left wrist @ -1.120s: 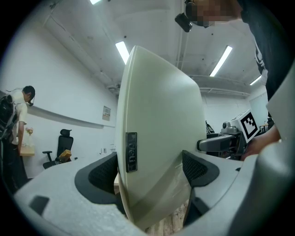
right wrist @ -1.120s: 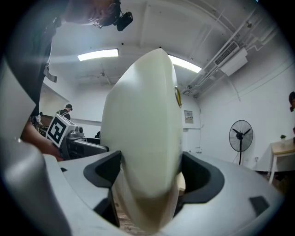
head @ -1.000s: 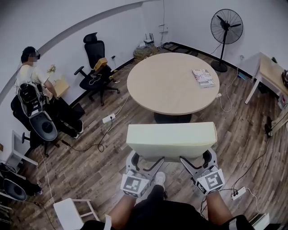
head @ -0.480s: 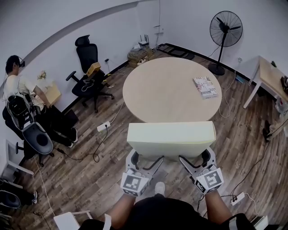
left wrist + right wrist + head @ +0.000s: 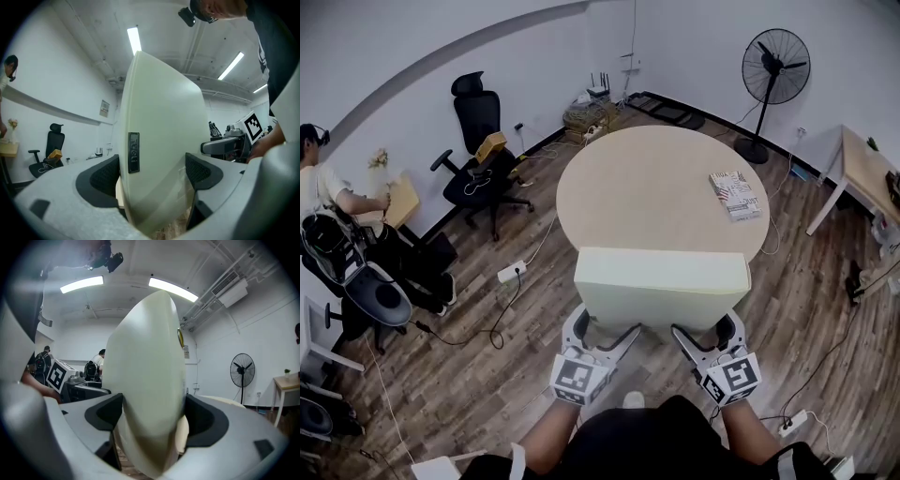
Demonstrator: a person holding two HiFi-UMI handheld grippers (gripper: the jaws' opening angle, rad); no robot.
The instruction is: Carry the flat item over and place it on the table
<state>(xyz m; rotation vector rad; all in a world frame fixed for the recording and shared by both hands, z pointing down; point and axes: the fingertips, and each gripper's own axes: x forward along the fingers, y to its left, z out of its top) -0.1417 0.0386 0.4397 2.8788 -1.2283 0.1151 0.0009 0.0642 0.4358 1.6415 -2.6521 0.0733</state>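
A flat pale cream panel (image 5: 661, 286) is held up in front of me, its near edge gripped from both sides. My left gripper (image 5: 605, 330) is shut on its lower left edge, and the panel (image 5: 159, 150) fills the left gripper view between the dark pads. My right gripper (image 5: 708, 330) is shut on the lower right edge, with the panel (image 5: 147, 394) wedged between its pads. The round light-wood table (image 5: 628, 192) lies just beyond, and the panel's far edge overlaps its near rim in the head view.
A patterned book (image 5: 736, 195) lies on the table's right side. A standing fan (image 5: 776, 70) is at the back right, a black office chair (image 5: 478, 141) at the back left, a seated person (image 5: 337, 202) at far left. Cables and power strips (image 5: 511, 273) cross the wood floor.
I have moved closer to the round table with the panel still gripped; the table now sits right behind the panel. The person at left has slid toward the frame's edge.
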